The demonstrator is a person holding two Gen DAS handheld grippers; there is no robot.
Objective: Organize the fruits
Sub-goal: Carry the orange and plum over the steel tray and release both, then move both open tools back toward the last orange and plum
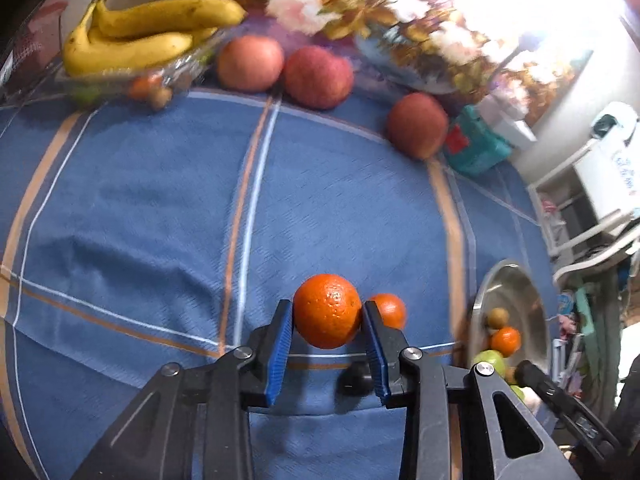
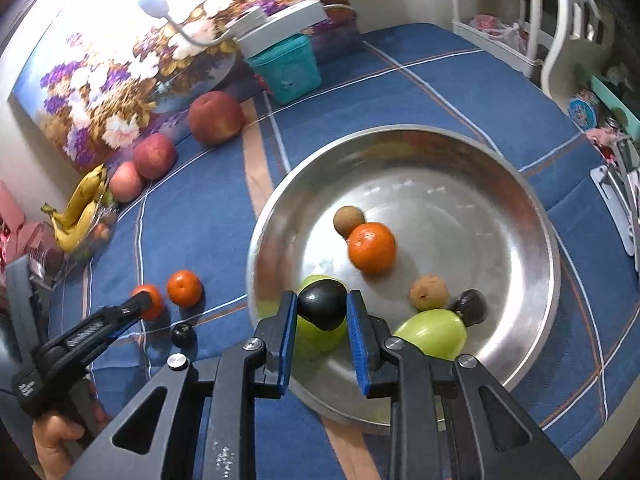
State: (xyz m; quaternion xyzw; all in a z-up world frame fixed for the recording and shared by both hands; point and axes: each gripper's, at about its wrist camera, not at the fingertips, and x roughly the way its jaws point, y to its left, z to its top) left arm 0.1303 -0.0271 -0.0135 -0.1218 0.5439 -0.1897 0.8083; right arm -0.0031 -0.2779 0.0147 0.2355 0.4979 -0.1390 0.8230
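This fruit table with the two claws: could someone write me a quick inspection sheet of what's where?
Surface: blue checked tablecloth.
Job's things: steel bowl holding mixed fruit; three apples and bananas by the wall.
Clutter: teal box, flower painting.
Grippers: left claw grips an orange; right claw grips a dark fruit over the bowl.
Cables: nothing seen.
Surroundings: white shelving.

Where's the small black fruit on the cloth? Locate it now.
In the right wrist view, the small black fruit lies on the blue tablecloth, left of the metal bowl, just below two oranges.
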